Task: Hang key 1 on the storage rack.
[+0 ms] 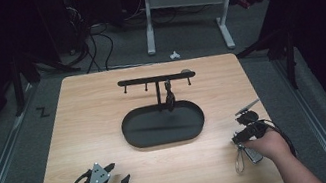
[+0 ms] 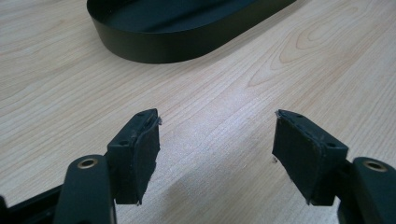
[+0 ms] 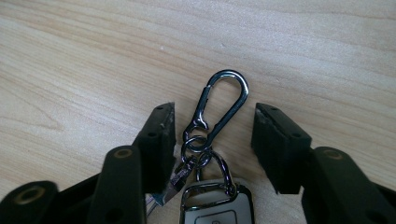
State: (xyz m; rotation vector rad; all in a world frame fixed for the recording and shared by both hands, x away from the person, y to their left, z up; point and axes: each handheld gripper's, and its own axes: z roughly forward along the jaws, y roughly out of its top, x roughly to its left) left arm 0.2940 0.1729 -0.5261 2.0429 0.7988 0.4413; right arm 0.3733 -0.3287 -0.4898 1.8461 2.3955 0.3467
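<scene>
— Hovering my right gripper over the key bunch, jaws apart on either side of its carabiner, nothing clamped yet. How does it look from up there?

— Your keys lie flat on the table, near its front edge, well to the right of the black tray and apart from it. One hook on the stand that rises from the tray already has something dark hanging from it; probably another key set, though it's too small to be sure.

— So at best one item is hung, and mine is not yet lifted. I judge the grasp itself is what's left first, then the carry to the stand and hooking the clip on a free peg.

— And your left gripper?

— Resting in front of the tray and to its left, jaws wide apart, holding nothing.
</scene>
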